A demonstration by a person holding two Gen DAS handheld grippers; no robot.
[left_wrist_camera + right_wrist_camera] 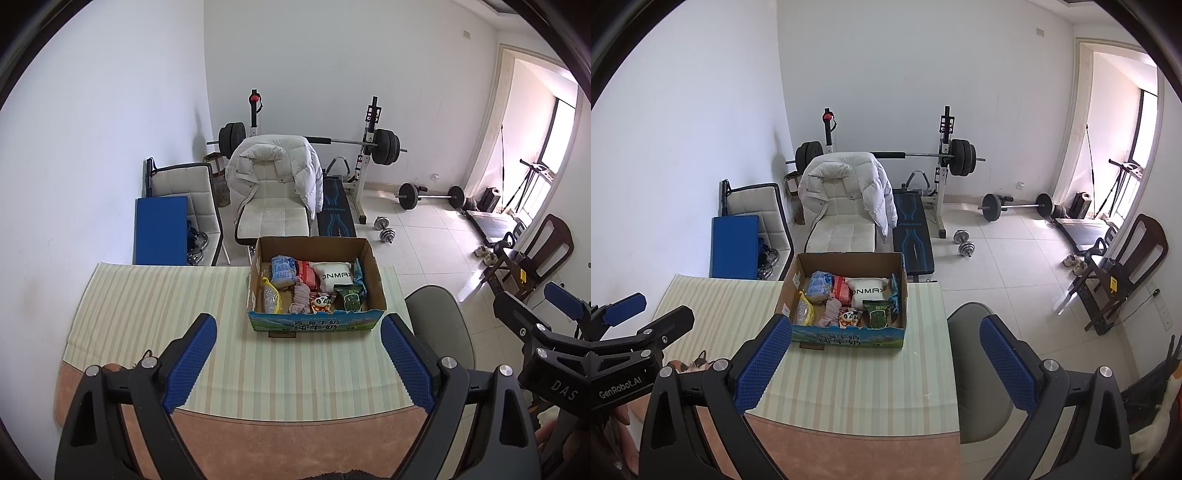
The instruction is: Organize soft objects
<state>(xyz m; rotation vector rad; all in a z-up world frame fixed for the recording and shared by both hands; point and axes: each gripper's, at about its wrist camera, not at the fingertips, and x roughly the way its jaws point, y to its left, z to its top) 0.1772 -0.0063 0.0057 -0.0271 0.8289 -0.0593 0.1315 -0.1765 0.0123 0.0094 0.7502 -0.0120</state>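
Observation:
An open cardboard box (376, 280) (790, 284) stands at the far side of the striped table mat (155, 317) (857, 384). It holds several soft items: a white pouch (334, 277) (868, 293), a blue packet (280, 268) (819, 282), a pink cloth (301, 297) (832, 310), a green packet (349, 295) (878, 314) and a panda toy (322, 302) (851, 316). My left gripper (299, 363) is open and empty, held above the mat before the box. My right gripper (886, 363) is open and empty, to the box's right front.
A grey chair (439, 325) (975, 369) stands at the table's right edge. A white chair with a puffy jacket (273, 173) (846, 184) is behind the box. A weight bench, barbells and dumbbells (384, 230) fill the floor beyond.

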